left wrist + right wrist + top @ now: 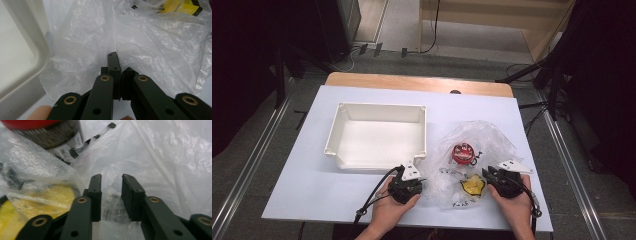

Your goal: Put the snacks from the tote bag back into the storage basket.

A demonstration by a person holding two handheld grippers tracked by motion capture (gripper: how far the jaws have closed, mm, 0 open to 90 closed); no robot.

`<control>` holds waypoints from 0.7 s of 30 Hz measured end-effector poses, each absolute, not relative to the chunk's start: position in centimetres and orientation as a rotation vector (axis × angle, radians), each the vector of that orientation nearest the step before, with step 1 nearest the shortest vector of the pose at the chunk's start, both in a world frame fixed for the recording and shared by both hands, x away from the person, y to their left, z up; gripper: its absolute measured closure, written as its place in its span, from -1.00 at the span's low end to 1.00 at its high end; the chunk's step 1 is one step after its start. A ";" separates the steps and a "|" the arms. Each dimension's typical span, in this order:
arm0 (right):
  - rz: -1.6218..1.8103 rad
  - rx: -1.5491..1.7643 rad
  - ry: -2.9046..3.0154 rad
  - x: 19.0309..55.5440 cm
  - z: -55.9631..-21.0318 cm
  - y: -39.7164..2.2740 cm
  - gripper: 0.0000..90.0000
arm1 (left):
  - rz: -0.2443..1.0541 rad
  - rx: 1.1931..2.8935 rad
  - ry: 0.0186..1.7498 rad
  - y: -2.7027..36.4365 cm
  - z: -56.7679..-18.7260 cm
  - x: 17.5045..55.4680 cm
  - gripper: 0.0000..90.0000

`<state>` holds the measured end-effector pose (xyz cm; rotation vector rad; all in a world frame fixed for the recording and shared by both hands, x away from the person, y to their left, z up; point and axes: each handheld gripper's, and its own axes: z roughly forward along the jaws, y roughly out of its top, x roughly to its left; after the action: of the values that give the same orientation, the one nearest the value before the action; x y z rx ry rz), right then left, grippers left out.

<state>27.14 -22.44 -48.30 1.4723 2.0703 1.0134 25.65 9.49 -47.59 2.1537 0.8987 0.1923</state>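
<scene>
A crumpled clear plastic bag (479,137) lies on the white table top, right of a white bin. Inside it are a round red-topped item (463,153) and a yellow item (473,186). My left gripper (422,181) is at the bag's left edge; in the left gripper view its jaws (119,63) are shut with a fold of the bag (150,37) pinched between them. My right gripper (486,174) is at the bag's near right side. Its jaws (111,183) stand apart with loose film between them, beside the yellow item (37,202) and below the red-topped item (50,132).
The empty white bin (379,112) sits left of the bag, its rim (37,50) close to my left gripper. The white sheet (312,180) covers a wooden table whose far edge (412,82) shows behind. Dark stands and cables flank the table.
</scene>
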 end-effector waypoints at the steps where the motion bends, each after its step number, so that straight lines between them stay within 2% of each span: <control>1: 1.053 1.464 2.064 27.0 -48.0 -22.5 0.49 | 0.194 2.154 0.898 9.5 -47.6 25.6 1.00; 2: 1.141 1.428 2.031 26.6 -46.9 -22.6 0.41 | 0.198 2.156 0.896 9.5 -47.6 25.6 0.99; 6: 1.245 1.360 1.973 25.8 -44.6 -22.4 0.36 | 0.198 2.155 0.895 9.5 -47.6 25.6 0.99; 10: 1.281 1.287 1.953 25.5 -43.1 -22.0 0.37 | 0.204 2.153 0.897 9.4 -47.6 25.5 0.98; 11: 1.312 1.269 1.933 25.7 -42.4 -21.9 0.44 | 0.211 2.153 0.895 9.4 -47.6 25.5 0.98; 15: 1.415 1.290 1.915 26.9 -41.7 -21.6 0.45 | 0.212 2.149 0.898 9.4 -47.7 25.4 0.98; 18: 1.450 1.279 1.957 27.6 -41.6 -20.4 0.33 | 0.217 2.149 0.898 9.4 -47.7 25.4 0.98; 21: 1.359 1.278 2.011 28.2 -41.7 -18.7 0.05 | 0.216 2.150 0.898 9.4 -47.6 25.4 0.98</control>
<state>28.15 -18.68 -41.68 1.2778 2.0105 1.3592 25.36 9.41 -47.64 2.1502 0.8975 0.2164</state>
